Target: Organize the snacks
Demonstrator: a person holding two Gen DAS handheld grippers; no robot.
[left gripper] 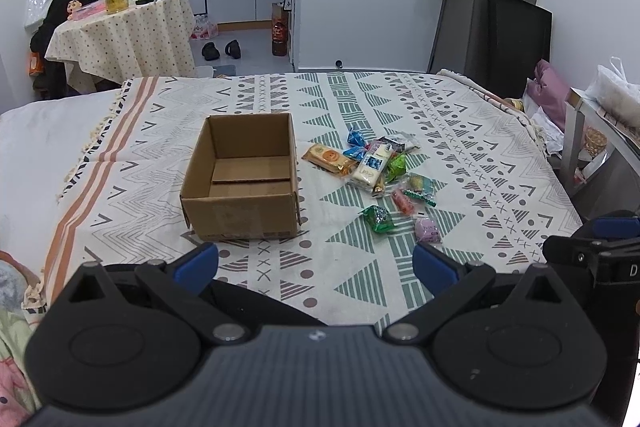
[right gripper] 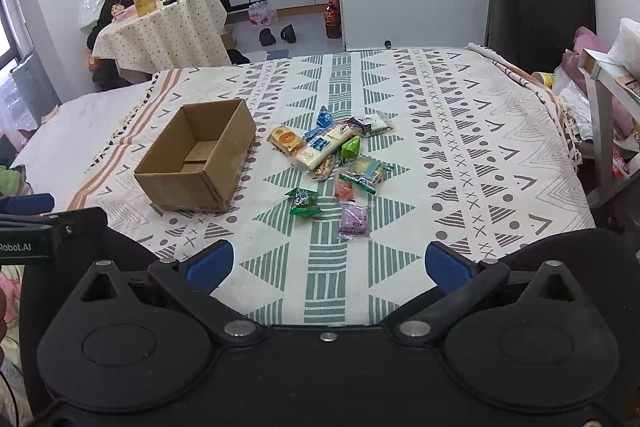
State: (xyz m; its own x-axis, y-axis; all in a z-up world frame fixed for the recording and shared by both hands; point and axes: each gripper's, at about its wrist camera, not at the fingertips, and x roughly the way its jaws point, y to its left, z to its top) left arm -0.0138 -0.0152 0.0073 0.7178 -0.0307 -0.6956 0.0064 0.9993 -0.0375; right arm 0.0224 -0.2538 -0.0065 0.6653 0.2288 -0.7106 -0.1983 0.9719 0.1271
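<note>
Snacks (right gripper: 340,163) lie in a loose, overlapping heap on the patterned bedspread (right gripper: 460,147), just right of the empty cardboard box (right gripper: 192,163). Left gripper (left gripper: 316,265) and right gripper (right gripper: 326,267) both spread wide, empty. Risk: thin slick wrappers slipping, or two packets pinched together.

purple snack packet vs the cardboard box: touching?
Apart. The right wrist view shows the purple snack packet lying well right of the cardboard box, with patterned cloth and a green packet between them. Both claws hover open, short of either.
</note>
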